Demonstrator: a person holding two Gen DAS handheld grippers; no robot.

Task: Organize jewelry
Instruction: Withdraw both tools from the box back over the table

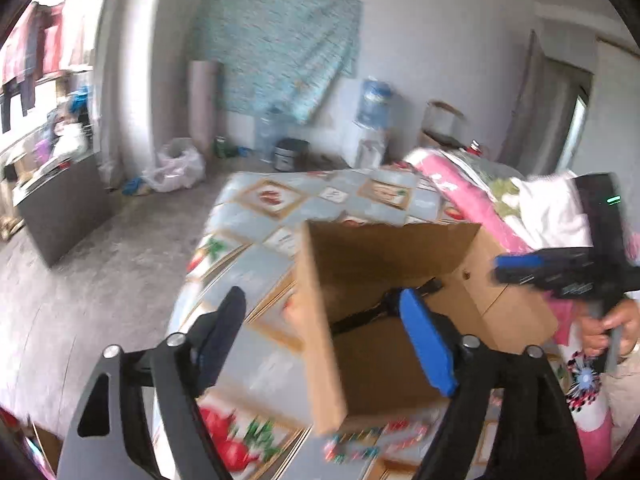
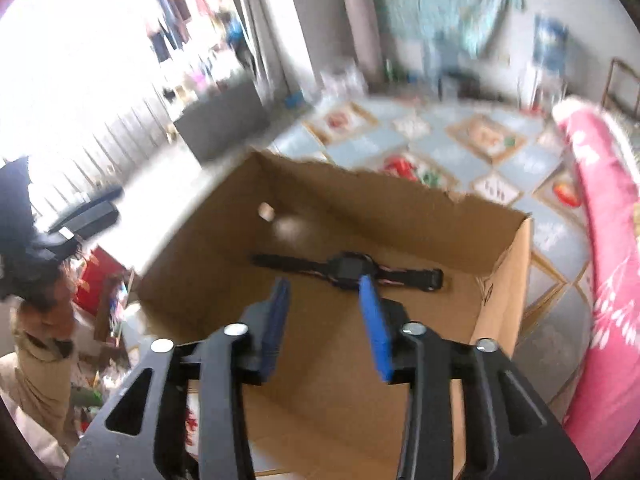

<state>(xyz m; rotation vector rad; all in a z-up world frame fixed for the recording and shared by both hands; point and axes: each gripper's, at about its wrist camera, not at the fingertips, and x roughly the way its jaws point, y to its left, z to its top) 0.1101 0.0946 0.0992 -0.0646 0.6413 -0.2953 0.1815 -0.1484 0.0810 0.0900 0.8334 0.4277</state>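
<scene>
the black wristwatch [image 2: 352, 270] lies flat on the floor of the open cardboard box [image 2: 500, 280] on the patterned tablecloth [image 2: 460, 148]. the right gripper [image 2: 324, 300] hovers just above it, jaws spread and empty. the left gripper [image 1: 320, 316] straddles the box wall, spread wide. a knock there could shift the box.

No text can be read: small print on the cardboard box [image 2: 490, 292] wall and on the tablecloth [image 2: 496, 188] squares is perhaps lettering, blurred beyond reading.
</scene>
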